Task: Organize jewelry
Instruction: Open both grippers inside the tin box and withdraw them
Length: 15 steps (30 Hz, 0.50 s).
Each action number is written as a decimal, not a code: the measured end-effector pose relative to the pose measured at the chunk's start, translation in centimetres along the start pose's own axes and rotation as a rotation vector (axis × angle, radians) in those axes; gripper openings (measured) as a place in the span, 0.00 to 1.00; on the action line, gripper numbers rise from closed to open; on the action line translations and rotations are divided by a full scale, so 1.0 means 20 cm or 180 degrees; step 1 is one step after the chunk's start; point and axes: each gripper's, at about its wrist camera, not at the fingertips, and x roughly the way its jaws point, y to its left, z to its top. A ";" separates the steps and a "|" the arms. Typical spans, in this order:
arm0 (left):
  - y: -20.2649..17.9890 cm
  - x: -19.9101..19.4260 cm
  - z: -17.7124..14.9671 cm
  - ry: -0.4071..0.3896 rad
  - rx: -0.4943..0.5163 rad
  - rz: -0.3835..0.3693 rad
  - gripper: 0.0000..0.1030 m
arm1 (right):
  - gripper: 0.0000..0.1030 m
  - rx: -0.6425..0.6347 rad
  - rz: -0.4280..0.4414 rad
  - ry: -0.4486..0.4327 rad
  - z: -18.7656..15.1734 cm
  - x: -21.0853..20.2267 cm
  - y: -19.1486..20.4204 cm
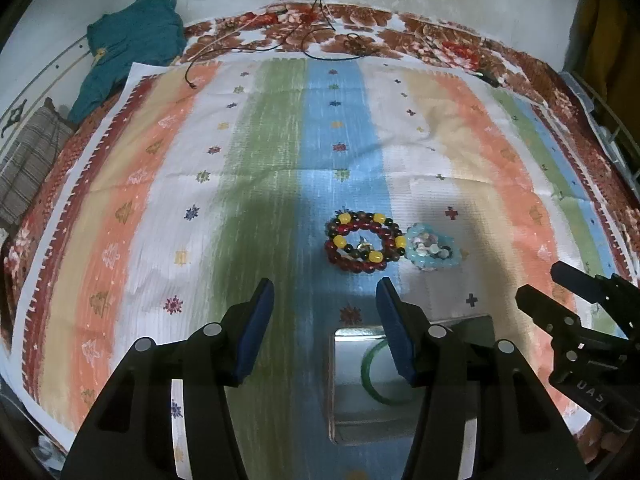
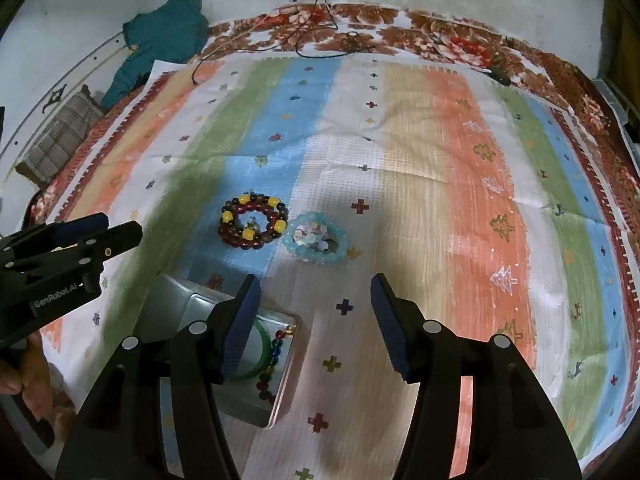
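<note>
Striped cloth (image 1: pixel 280 152) spread over a bed with a floral cover (image 1: pixel 440 40); the cloth's far edge lies short of the wall, black cables (image 1: pixel 320 20) trailing over that edge. Wide bare cloth to the left and beyond the jewelry.

Left gripper (image 1: pixel 326 292): jaws parted, nothing between them. Right gripper (image 2: pixel 314 290): jaws likewise apart and empty. Each shows at the other view's side edge.

Red-and-yellow bead bracelets (image 1: pixel 364 242) lie piled on the blue stripe, touching a pale blue bead bracelet (image 1: pixel 430 250) that rings a heap of small pieces. Both sit just ahead of the grippers, apart from them.

Metal tin (image 1: pixel 340 380) nearest the cameras holds a green bangle (image 1: pixel 370 384). Only the right view shows a multicoloured bead strand (image 2: pixel 272 360) inside it, and fingers (image 2: pixel 28 384) on the left handle.

Teal garment (image 1: pixel 132 44) heaped at far left.
</note>
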 end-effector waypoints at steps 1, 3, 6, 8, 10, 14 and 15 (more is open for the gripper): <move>0.00 0.01 0.01 0.0013 -0.0004 0.0015 0.53 | 0.56 -0.0010 0.0006 0.0014 0.00 0.01 0.00; 0.01 0.03 0.01 0.0032 -0.0020 0.0021 0.53 | 0.56 -0.0051 -0.0003 0.0037 0.01 0.03 0.00; 0.01 0.06 0.03 0.0061 -0.0021 0.0018 0.53 | 0.56 -0.0004 -0.0038 0.0051 0.04 0.07 -0.02; 0.00 0.07 0.04 0.0063 -0.0002 0.0029 0.53 | 0.56 0.0007 -0.0041 0.0072 0.05 0.09 -0.03; -0.01 0.10 0.05 0.0073 0.0027 0.0035 0.53 | 0.56 -0.0038 -0.0068 0.0086 0.05 0.11 -0.02; -0.02 0.14 0.08 0.0112 0.0052 0.0037 0.53 | 0.56 -0.0063 -0.0111 0.0096 0.07 0.15 -0.03; -0.02 0.15 0.08 0.0119 0.0060 0.0042 0.53 | 0.56 -0.0044 -0.0114 0.0099 0.08 0.16 -0.04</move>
